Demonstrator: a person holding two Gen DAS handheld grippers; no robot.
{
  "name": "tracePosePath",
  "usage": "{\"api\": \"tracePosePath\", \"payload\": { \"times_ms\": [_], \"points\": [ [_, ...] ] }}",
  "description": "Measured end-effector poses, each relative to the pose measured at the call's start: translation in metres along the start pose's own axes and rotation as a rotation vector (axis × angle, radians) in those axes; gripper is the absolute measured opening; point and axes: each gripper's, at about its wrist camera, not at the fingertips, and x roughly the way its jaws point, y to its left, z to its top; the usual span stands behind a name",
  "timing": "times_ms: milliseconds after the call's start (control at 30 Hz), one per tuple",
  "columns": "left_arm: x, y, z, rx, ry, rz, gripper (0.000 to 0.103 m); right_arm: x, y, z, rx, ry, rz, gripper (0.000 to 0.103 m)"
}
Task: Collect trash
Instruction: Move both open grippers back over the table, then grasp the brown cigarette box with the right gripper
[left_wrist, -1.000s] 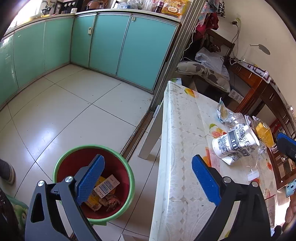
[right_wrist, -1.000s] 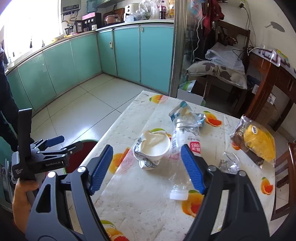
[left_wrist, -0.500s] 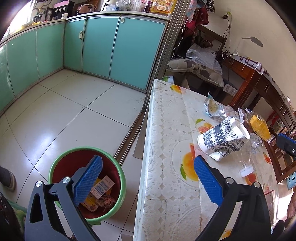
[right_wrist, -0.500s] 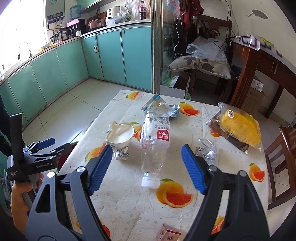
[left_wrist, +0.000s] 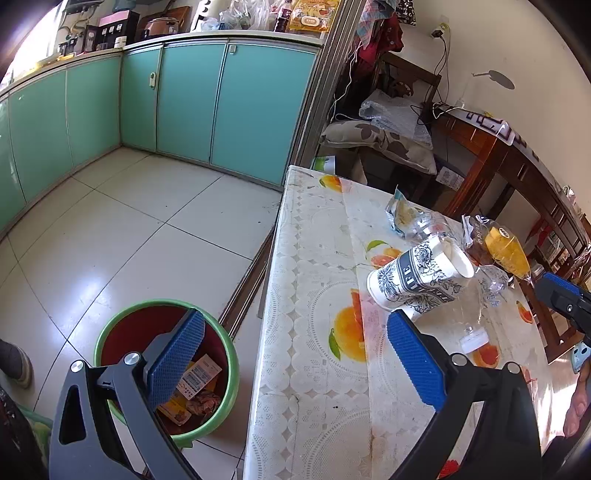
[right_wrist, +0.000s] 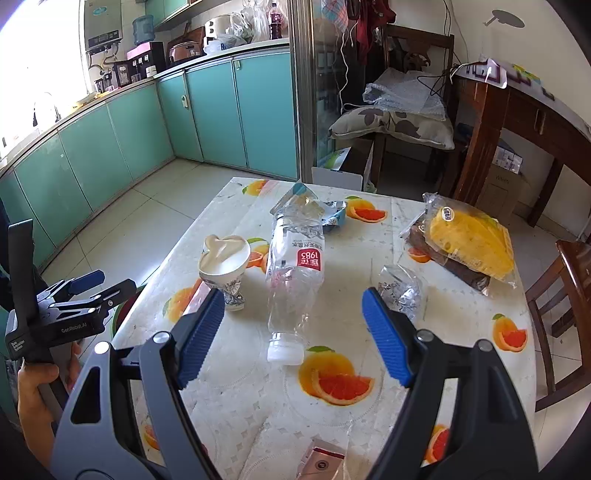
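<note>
A crushed paper cup (left_wrist: 417, 280) (right_wrist: 223, 264) lies on the fruit-print table (left_wrist: 314, 369) (right_wrist: 258, 387). Beside it lies an empty clear bottle (right_wrist: 295, 266) with a red label and white cap. A crumpled clear wrapper (right_wrist: 400, 288) and a blue foil wrapper (right_wrist: 334, 216) lie near. A green-rimmed red bin (left_wrist: 129, 332) with wrappers inside stands on the floor left of the table. My left gripper (left_wrist: 295, 354) is open and empty, straddling the table edge short of the cup; it also shows in the right wrist view (right_wrist: 85, 284). My right gripper (right_wrist: 293, 332) is open and empty above the bottle's cap end.
A yellow snack bag (right_wrist: 469, 240) lies at the table's right side. A small pink box (right_wrist: 321, 458) sits at the near edge. A wooden chair (right_wrist: 569, 295) stands right of the table. Teal cabinets (left_wrist: 184, 99) line the far wall.
My left gripper has swung right from over the bin toward the table and cup. My right gripper has drawn back and shifted right, now centred on the bottle.
</note>
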Motion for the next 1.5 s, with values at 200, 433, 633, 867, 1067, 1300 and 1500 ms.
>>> {"api": "tracePosePath", "payload": {
  "times_ms": [200,433,633,867,1067,1300,1500],
  "points": [
    [-0.010,-0.018,0.000,0.046,-0.014,-0.027,0.096,-0.009,-0.008,-0.004,-0.006,-0.010,-0.034,0.075],
    [-0.010,-0.042,-0.005,0.126,-0.002,-0.008,0.096,-0.026,-0.031,-0.019,0.004,0.028,-0.071,0.080],
    [-0.007,-0.058,-0.012,0.156,0.019,-0.016,0.096,-0.033,-0.062,-0.038,0.035,0.075,-0.105,0.081],
    [-0.011,-0.089,-0.018,0.226,0.030,-0.084,0.096,-0.043,-0.059,-0.077,0.119,0.160,0.038,0.081],
    [-0.010,-0.102,-0.023,0.274,0.080,-0.124,0.096,-0.043,-0.017,-0.103,0.029,0.217,0.079,0.081],
    [-0.052,-0.116,-0.047,0.435,0.099,-0.321,0.096,-0.021,-0.030,-0.112,0.077,0.269,0.099,0.026],
    [-0.056,-0.127,-0.086,0.538,0.223,-0.505,0.096,-0.024,-0.065,-0.105,0.173,0.210,0.055,0.022]
  ]
}}
